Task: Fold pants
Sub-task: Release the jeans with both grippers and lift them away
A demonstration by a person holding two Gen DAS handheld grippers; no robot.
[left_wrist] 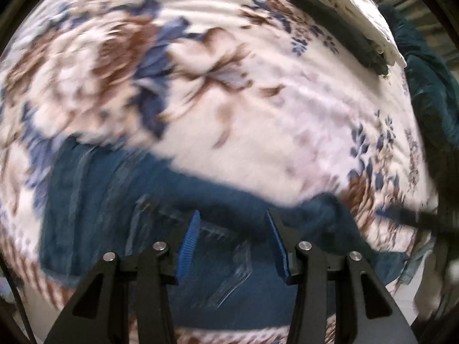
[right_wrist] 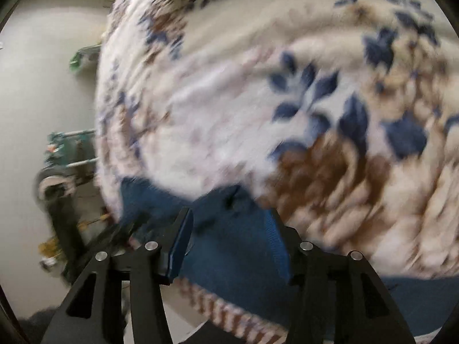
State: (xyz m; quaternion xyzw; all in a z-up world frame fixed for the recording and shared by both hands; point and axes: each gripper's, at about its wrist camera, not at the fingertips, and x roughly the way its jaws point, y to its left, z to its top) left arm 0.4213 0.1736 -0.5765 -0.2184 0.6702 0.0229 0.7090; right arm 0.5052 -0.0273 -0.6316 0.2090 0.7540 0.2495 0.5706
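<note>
Dark blue jeans (left_wrist: 114, 195) lie flat on a floral blanket (left_wrist: 229, 57), blurred by motion. In the left wrist view my left gripper (left_wrist: 233, 212) hovers over the jeans, its blue pads (left_wrist: 189, 243) well apart and no cloth pinched between them. In the right wrist view my right gripper (right_wrist: 229, 215) stands open above an end of the jeans (right_wrist: 235, 263) near the blanket's (right_wrist: 229, 100) edge. Nothing is caught between its blue pads (right_wrist: 279, 246).
A stack of folded clothes, white cloth (left_wrist: 344, 8) over a dark teal piece (left_wrist: 338, 34), lies at the far right of the blanket. More teal cloth (left_wrist: 430, 100) hangs beyond it. Left of the bed edge are pale floor (right_wrist: 43, 86) and a wheeled rack (right_wrist: 57, 183).
</note>
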